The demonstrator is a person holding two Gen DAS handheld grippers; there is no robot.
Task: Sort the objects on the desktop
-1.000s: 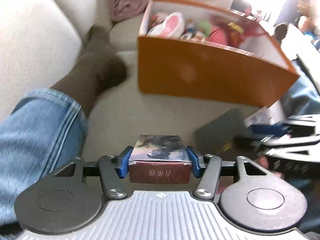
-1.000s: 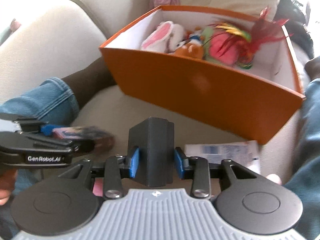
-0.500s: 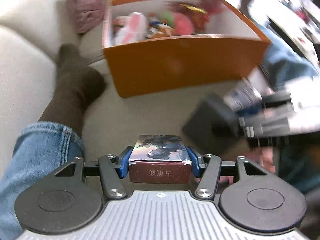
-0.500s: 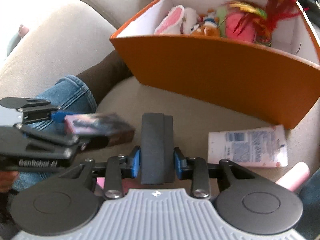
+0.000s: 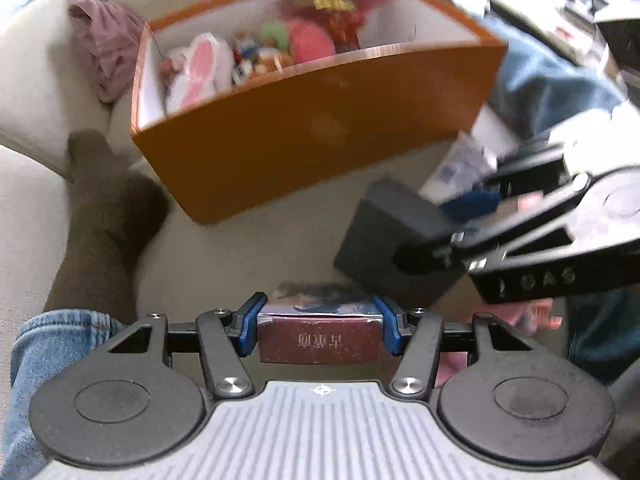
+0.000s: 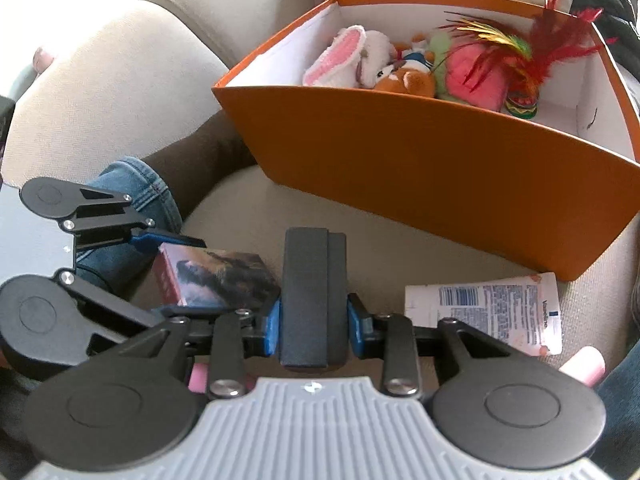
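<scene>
Left gripper point(image 5: 320, 322) clamped on one card box point(image 5: 319, 340); right gripper point(image 6: 313, 320) on one black case point(image 6: 313, 298); one orange box point(image 6: 420, 152) beyond, far side.

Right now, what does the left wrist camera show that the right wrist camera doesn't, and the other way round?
Only the left wrist view shows the red end label of the card box and cluttered surfaces at top right. Only the right wrist view clearly shows the white tube with its pink cap and the feather toy. Both show the orange box of plush toys, the black case, both tools and the sofa.
</scene>
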